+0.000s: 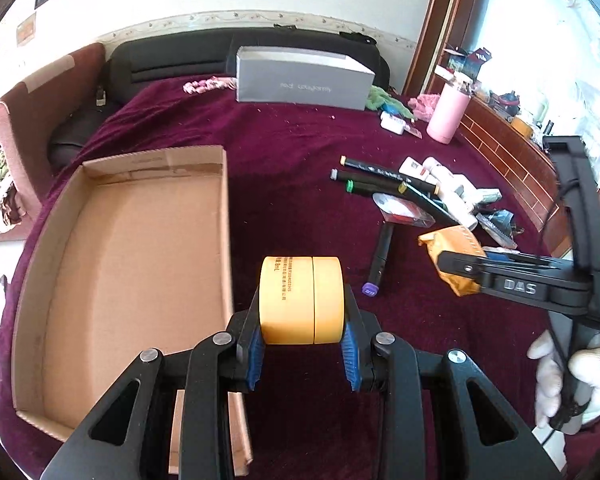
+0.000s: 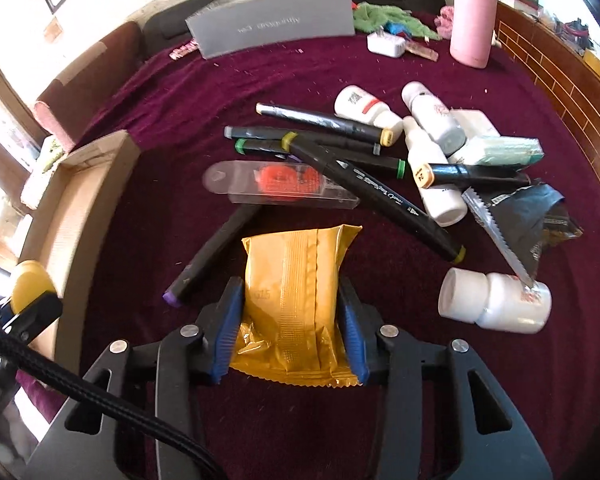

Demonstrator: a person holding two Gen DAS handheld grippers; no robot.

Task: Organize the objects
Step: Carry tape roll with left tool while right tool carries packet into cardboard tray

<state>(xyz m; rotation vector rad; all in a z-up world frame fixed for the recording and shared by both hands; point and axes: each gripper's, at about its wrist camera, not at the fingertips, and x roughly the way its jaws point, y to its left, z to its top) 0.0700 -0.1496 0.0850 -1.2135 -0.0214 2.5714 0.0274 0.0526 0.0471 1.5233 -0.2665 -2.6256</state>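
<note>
The yellow jar sat clamped between the pads of the left hand-held gripper, raised just right of the open cardboard box, its likely destination. The right hand-held gripper was clamped on the yellow snack packet, its blue pads pressing both sides, probably to lift it clear of the pile. Black markers, white bottles and a pink flask lay farther right on the maroon-covered surface, awaiting sorting.
</note>
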